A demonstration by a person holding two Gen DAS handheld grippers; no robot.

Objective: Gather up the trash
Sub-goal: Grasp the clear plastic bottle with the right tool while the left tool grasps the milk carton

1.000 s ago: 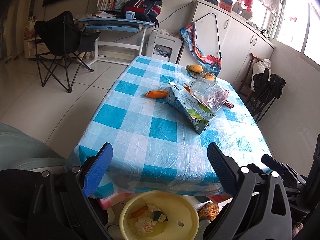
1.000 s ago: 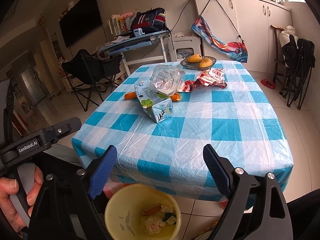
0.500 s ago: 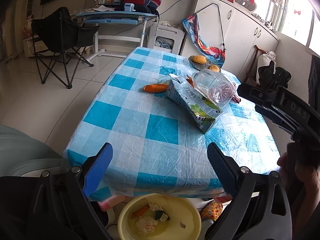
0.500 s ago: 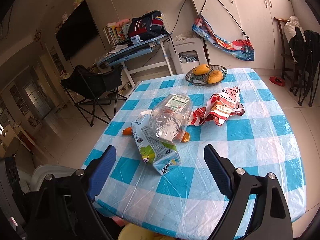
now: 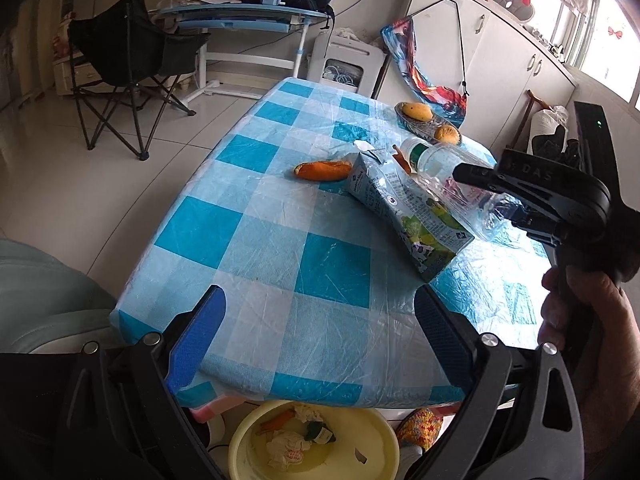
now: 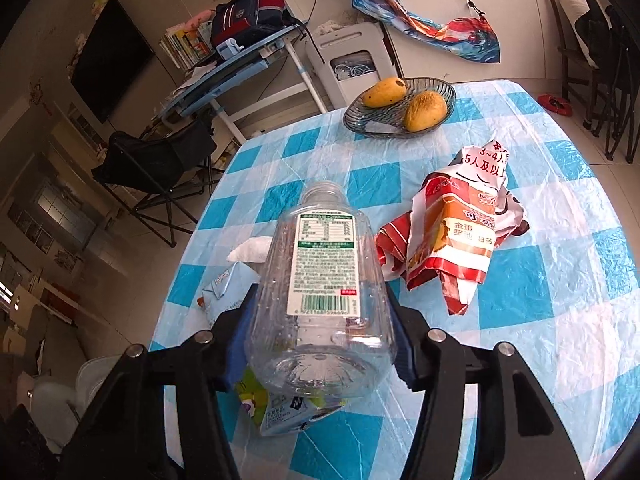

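Note:
An empty clear plastic bottle [image 6: 320, 280] lies on a milk carton [image 5: 404, 208] on the blue checked table. My right gripper [image 6: 320, 340] is shut on the bottle near its base; the bottle also shows in the left wrist view [image 5: 448, 176]. A crumpled red and white snack bag [image 6: 452, 236] lies to the right of the bottle. An orange peel [image 5: 322, 170] lies left of the carton. My left gripper [image 5: 320, 332] is open and empty over the table's near edge, above a yellow trash bin [image 5: 316, 444] on the floor.
A glass bowl [image 6: 360, 116] with two mangoes stands at the far side of the table [image 5: 260, 240]. A white tissue [image 6: 252, 250] lies by the carton. A black folding chair [image 5: 128, 64] and a desk [image 5: 240, 24] stand beyond on the left.
My right gripper has moved forward over the table and closed on the bottle. The left gripper has stayed open near the table edge, shifting slightly forward.

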